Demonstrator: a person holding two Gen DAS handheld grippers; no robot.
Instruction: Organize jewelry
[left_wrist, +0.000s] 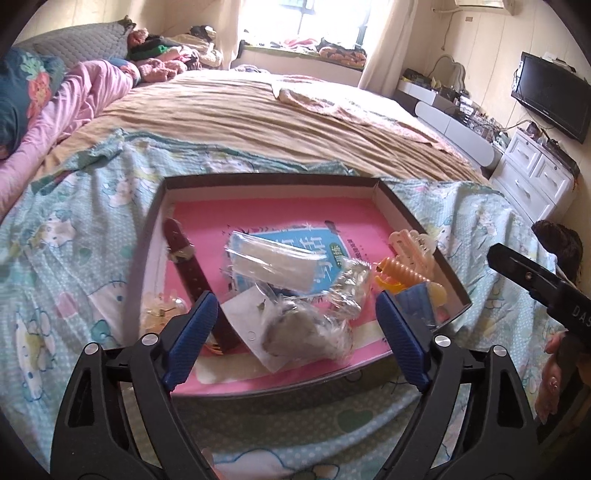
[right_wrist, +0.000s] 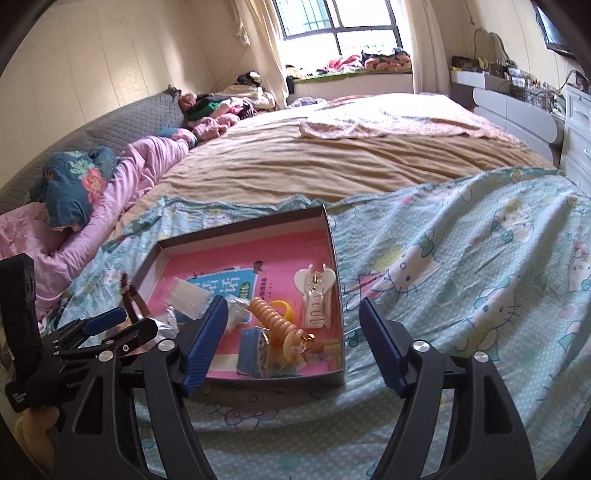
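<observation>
On the bed, atop a cartoon-print sheet (right_wrist: 461, 266), lies your shallow box (left_wrist: 399, 206) of jewelry: a maroon strap (left_wrist: 184, 258), a white claw clip (right_wrist: 316, 295), an orange coil tie (right_wrist: 275, 317). Your left gripper (left_wrist: 295, 332) and right gripper (right_wrist: 291, 343) hover near its front edge, fingers spread wide, holding nothing.

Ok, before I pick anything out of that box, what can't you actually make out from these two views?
- Contents of the clear bags: left wrist view, crinkled plastic and glare blur them.
- Watch: its lower strap is behind the left claw's finger; right wrist view shows only a sliver.
- Items under the orange coil: a jumbled pile, too small to tell.
- Box's near left corner: right wrist view, hidden by the left claw.
</observation>
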